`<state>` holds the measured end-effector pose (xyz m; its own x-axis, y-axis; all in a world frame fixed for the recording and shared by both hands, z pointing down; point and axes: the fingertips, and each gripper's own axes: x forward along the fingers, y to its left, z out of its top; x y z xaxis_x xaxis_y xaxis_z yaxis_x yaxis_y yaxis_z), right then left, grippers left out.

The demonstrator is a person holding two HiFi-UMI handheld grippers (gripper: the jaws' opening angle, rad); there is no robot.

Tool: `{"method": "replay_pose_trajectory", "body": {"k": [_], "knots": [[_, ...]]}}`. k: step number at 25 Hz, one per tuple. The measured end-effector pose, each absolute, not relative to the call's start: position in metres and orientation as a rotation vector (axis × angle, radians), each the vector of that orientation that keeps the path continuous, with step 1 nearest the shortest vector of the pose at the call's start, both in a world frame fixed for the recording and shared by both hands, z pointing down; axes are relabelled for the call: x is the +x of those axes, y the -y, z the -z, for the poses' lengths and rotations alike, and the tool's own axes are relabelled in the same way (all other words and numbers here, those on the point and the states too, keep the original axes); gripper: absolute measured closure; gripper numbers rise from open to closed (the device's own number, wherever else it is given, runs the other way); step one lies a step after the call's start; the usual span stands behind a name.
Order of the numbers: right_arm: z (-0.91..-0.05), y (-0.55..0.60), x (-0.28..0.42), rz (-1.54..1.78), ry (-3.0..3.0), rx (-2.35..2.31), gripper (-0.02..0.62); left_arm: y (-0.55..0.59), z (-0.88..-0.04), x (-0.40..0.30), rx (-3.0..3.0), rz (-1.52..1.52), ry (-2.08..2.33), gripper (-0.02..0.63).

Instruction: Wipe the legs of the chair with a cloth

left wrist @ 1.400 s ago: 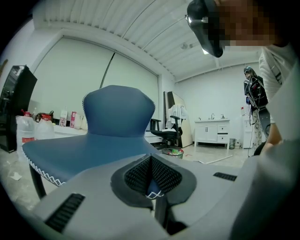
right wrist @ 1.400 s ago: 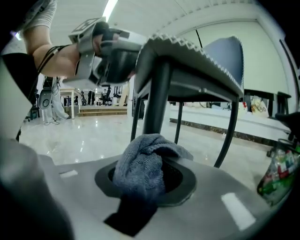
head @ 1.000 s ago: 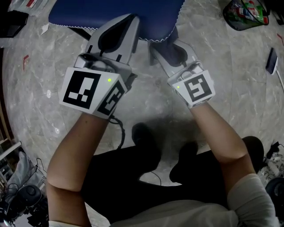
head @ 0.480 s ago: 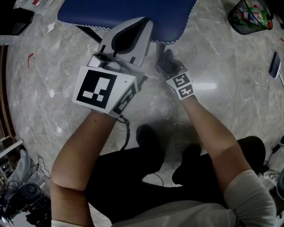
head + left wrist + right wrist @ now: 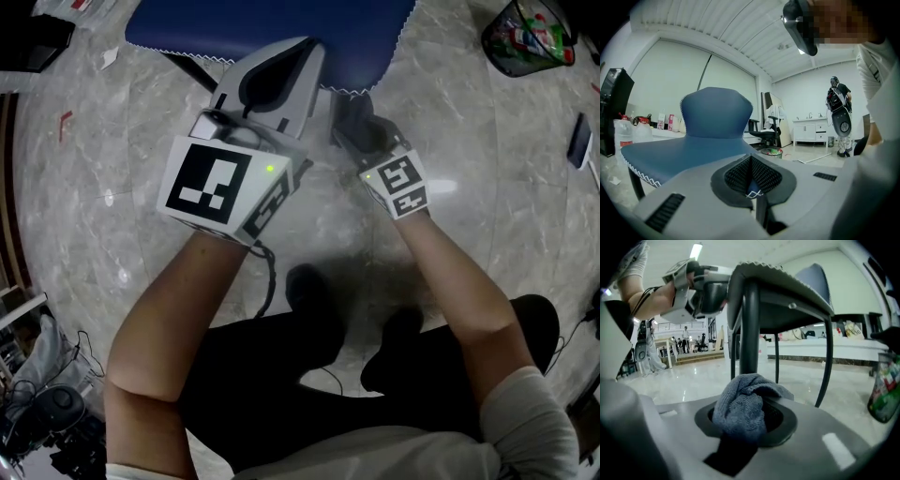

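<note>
The chair has a blue padded seat (image 5: 272,23) with white zigzag stitching and thin dark metal legs. My left gripper (image 5: 302,54) is shut on the seat's front edge; in the left gripper view a bit of the blue edge (image 5: 752,190) shows between its pads. My right gripper (image 5: 349,111) is lower, just under the seat edge, shut on a grey-blue cloth (image 5: 743,404). The cloth is bunched against the near front leg (image 5: 750,324), which rises straight behind it. Two more legs (image 5: 828,357) stand further back. In the right gripper view the left gripper (image 5: 701,291) shows at the seat edge.
A basket of bottles (image 5: 525,33) stands on the marble floor at the right. A flat dark object (image 5: 578,136) lies near the right edge. The person's shoes (image 5: 309,300) are behind the grippers. Cables and gear (image 5: 47,403) lie at bottom left.
My right gripper went down along the leg with the cloth, then came back up a little. The left gripper stayed on the seat edge.
</note>
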<state>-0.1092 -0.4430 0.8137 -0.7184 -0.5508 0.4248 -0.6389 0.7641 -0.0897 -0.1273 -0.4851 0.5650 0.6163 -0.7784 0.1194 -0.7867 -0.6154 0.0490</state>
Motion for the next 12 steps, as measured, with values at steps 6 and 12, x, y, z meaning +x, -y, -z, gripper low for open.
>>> {"method": "replay_pose_trajectory", "body": {"k": [6,12], "knots": [[-0.696,0.455,-0.1,-0.226,2.758,1.024,0.471,0.486,-0.564,-0.129,2.721,-0.121,1.368,0.601],[-0.658,0.459,-0.097,-0.127,2.884,1.097,0.472,0.487,-0.563,-0.131,2.711,-0.089,1.365,0.601]]}}
